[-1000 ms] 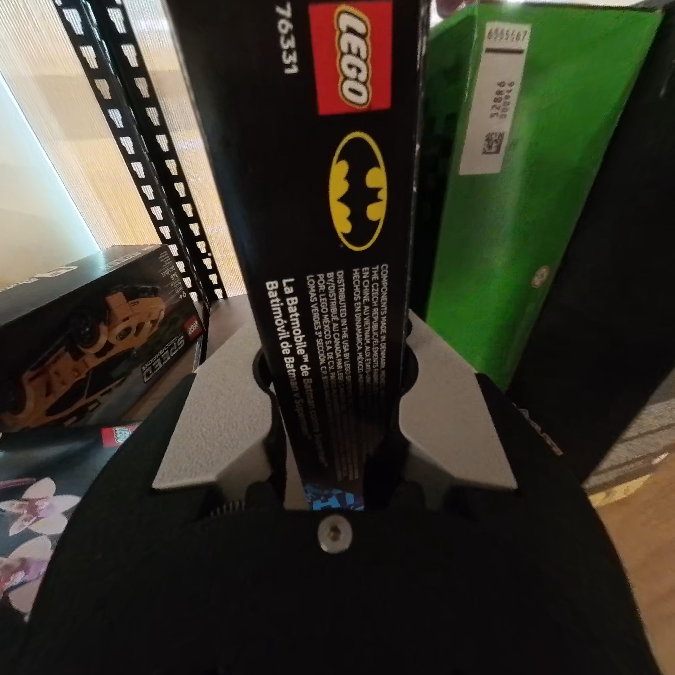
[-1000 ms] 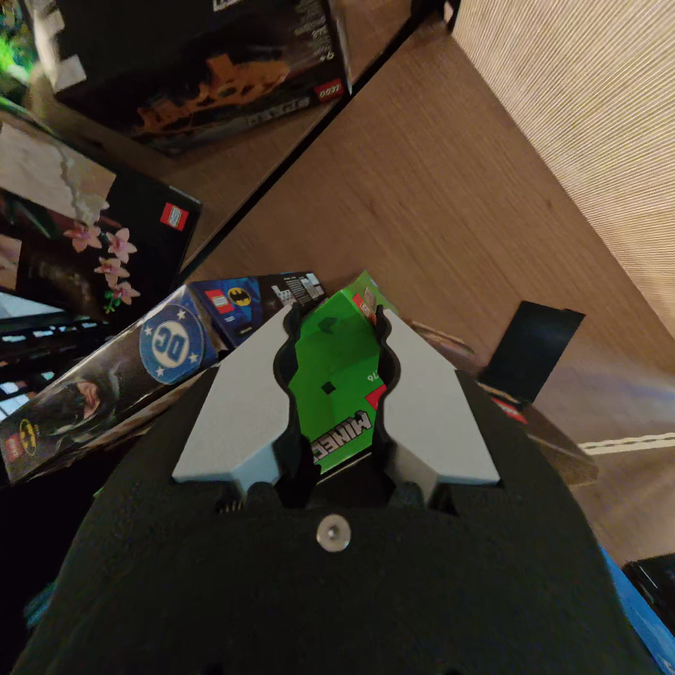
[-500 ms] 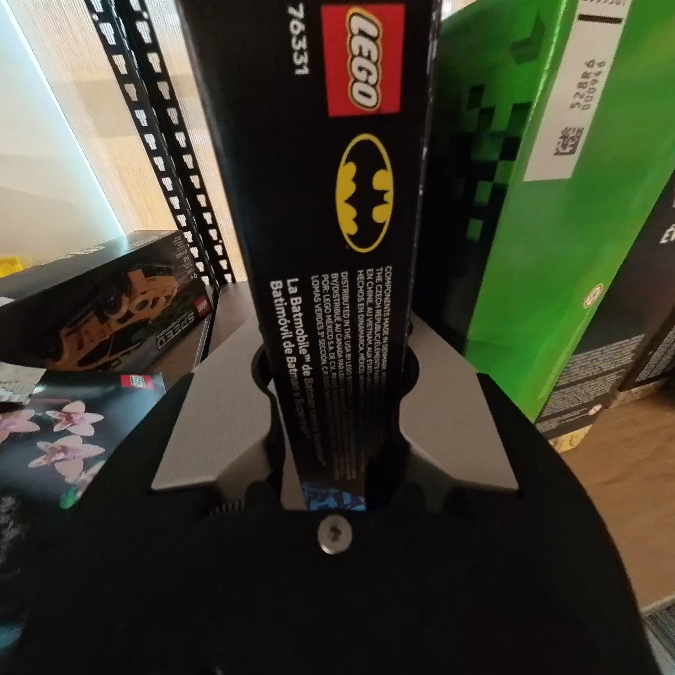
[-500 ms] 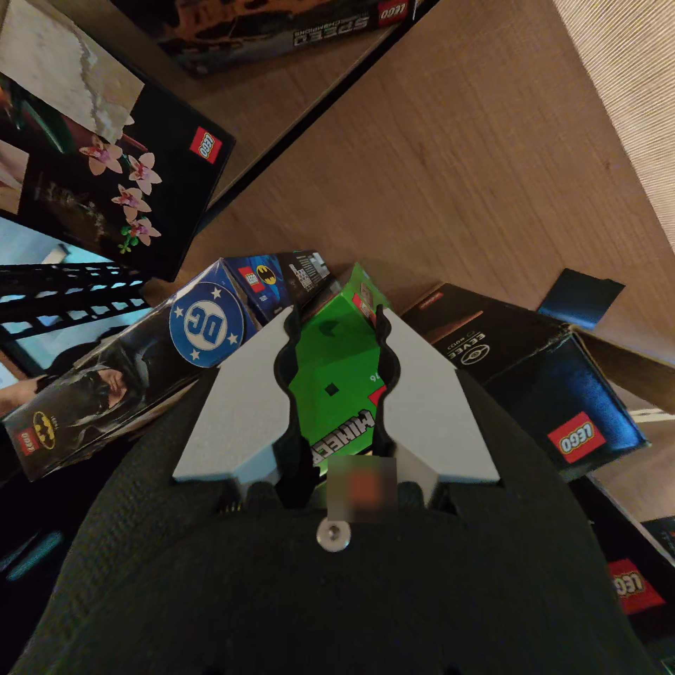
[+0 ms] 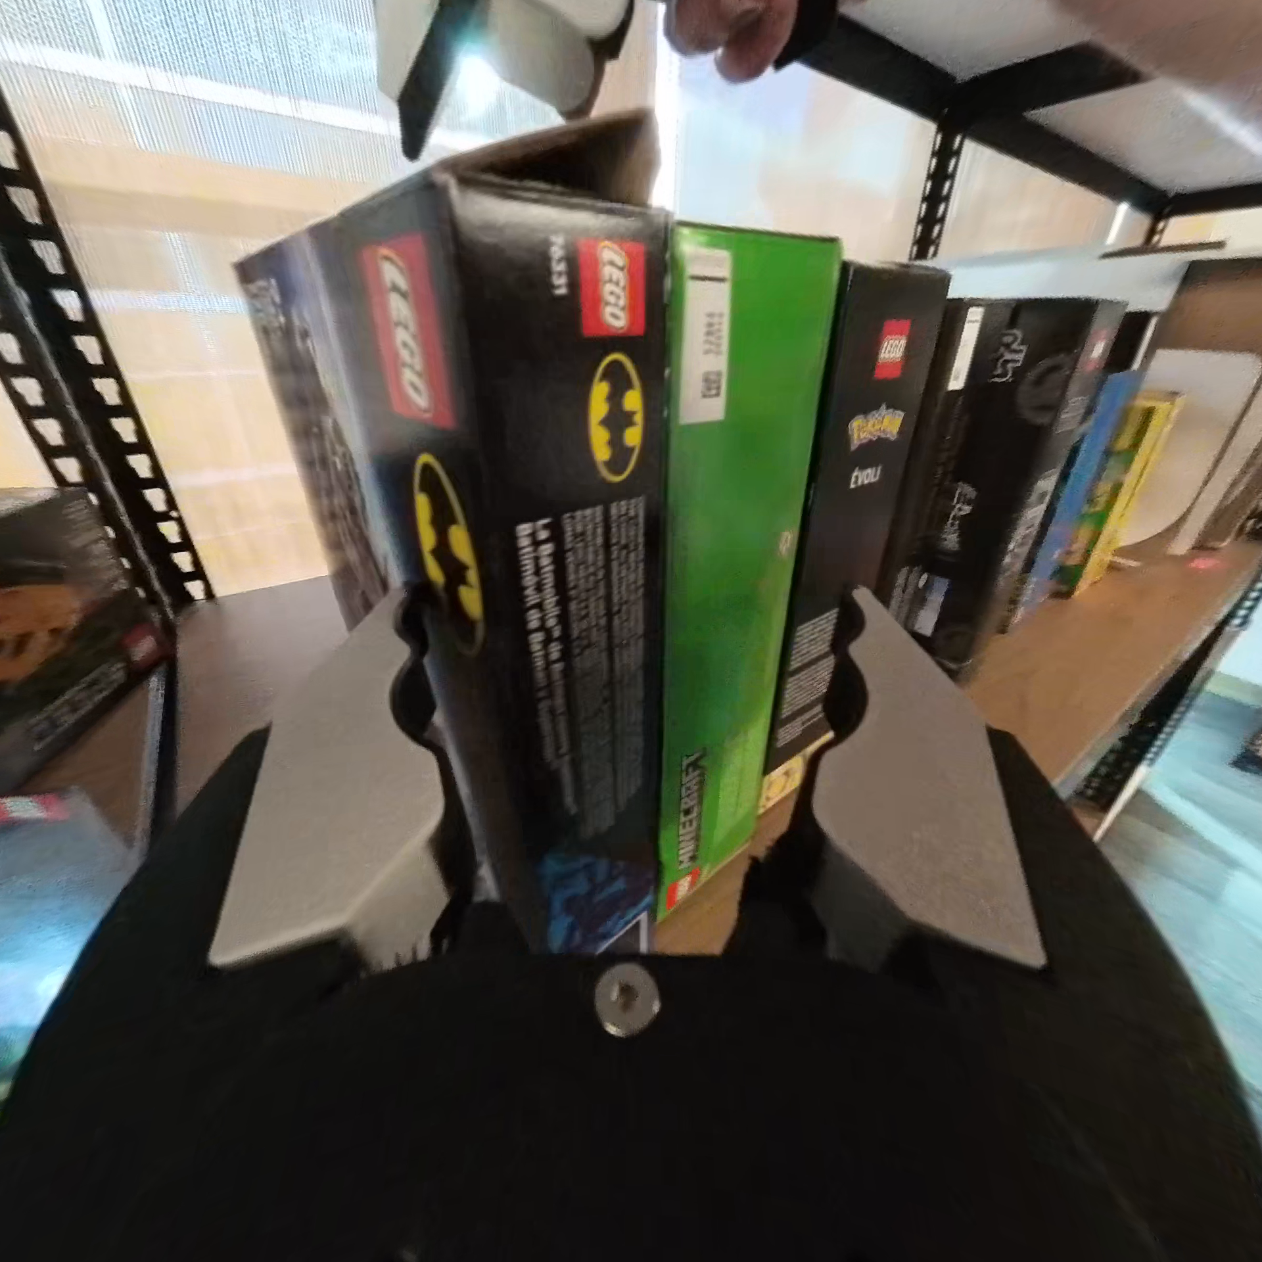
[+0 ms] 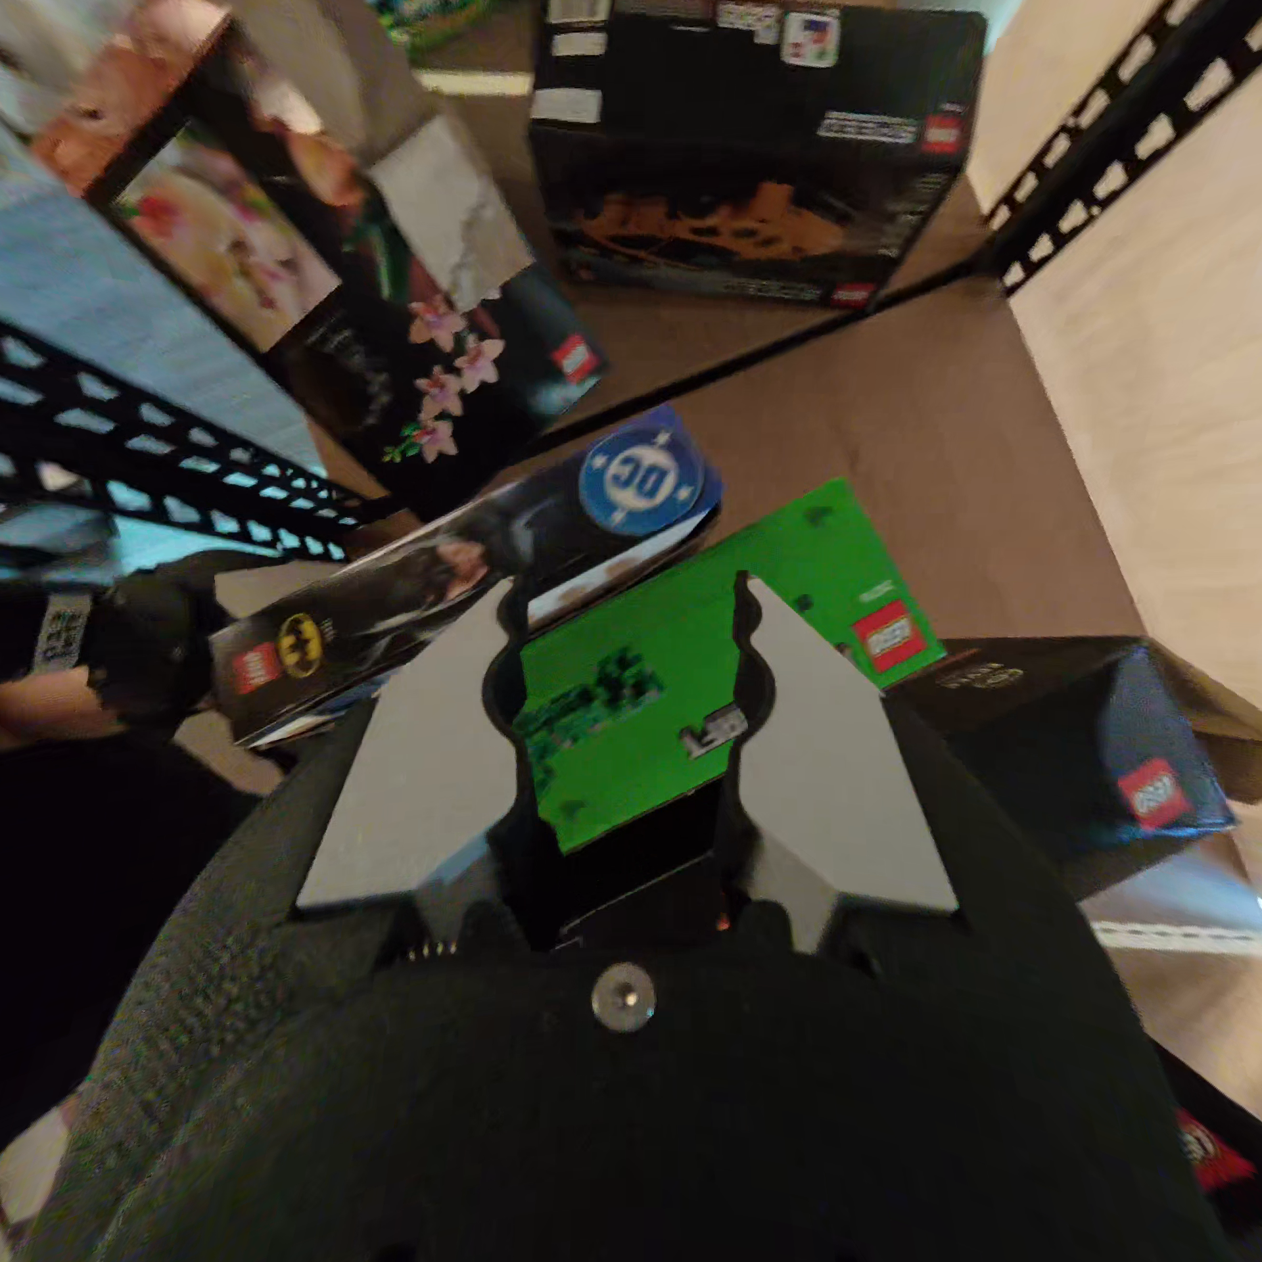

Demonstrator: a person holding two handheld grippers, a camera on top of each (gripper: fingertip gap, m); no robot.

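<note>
Two sets of jaws stood spread. Left gripper (image 5: 628,683) straddled a black cardboard box (image 5: 567,546) and a green box (image 5: 737,519), upright on the wooden shelf (image 5: 1065,683). Right gripper (image 6: 628,690) hovered over the green box (image 6: 683,683), pads apart.

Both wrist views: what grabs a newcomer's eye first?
In the left wrist view, a row of upright boxes on the wooden shelf: a black box with yellow bat emblems and a bright green box stand between the wide-open left gripper. From above, the open right gripper frames the green box's top, with a flower-print box upper left.
</note>
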